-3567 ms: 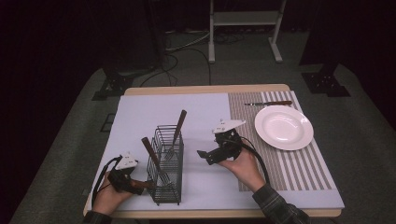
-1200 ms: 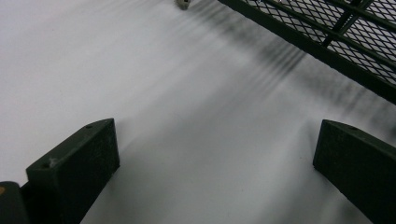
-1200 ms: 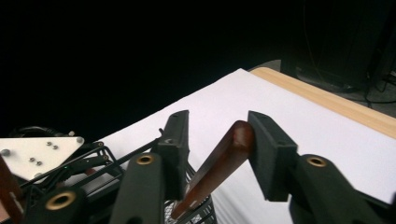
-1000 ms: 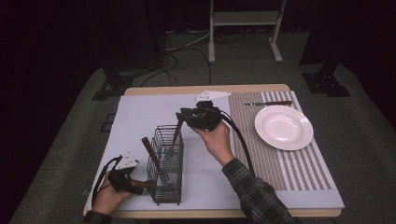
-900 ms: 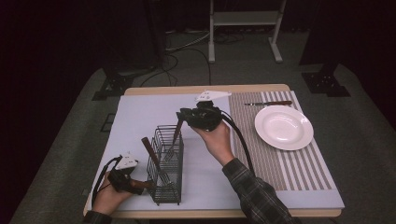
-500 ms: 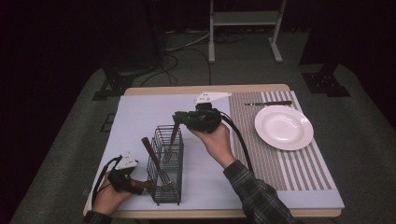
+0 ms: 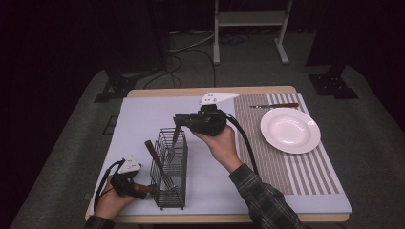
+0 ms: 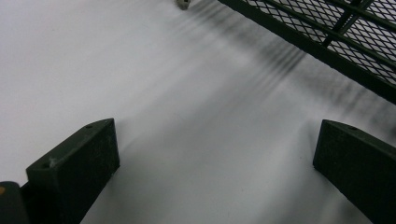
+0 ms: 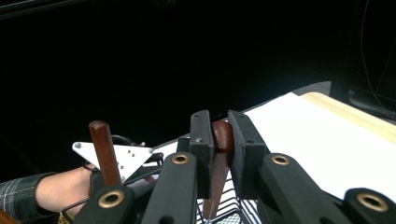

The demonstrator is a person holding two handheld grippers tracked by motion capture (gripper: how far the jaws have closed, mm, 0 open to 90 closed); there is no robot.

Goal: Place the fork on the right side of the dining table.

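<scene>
A black wire basket (image 7: 169,171) stands on the white mat with two brown-handled utensils upright in it. My right gripper (image 7: 177,118) reaches level over the basket's far end, shut on the top of the far utensil's handle (image 7: 175,134). Its jaws have just been closing on that handle (image 9: 222,140), which the right gripper (image 9: 223,128) pinches between its pads. The second handle (image 7: 154,155) leans in the basket's middle, also seen as a brown handle (image 9: 105,151) farther off. My left gripper (image 7: 143,190) rests at the basket's near left corner, and the left gripper (image 8: 215,154) stands open over bare mat beside the mesh (image 8: 336,32).
A white plate (image 7: 290,130) sits on the striped placemat (image 7: 286,167) at the right. A knife (image 7: 274,105) lies behind the plate. The white mat (image 7: 143,119) covers the table's left and middle.
My right gripper has moved from beside the plate to the basket's far end and closed on the far utensil's handle. The left gripper has stayed put.
</scene>
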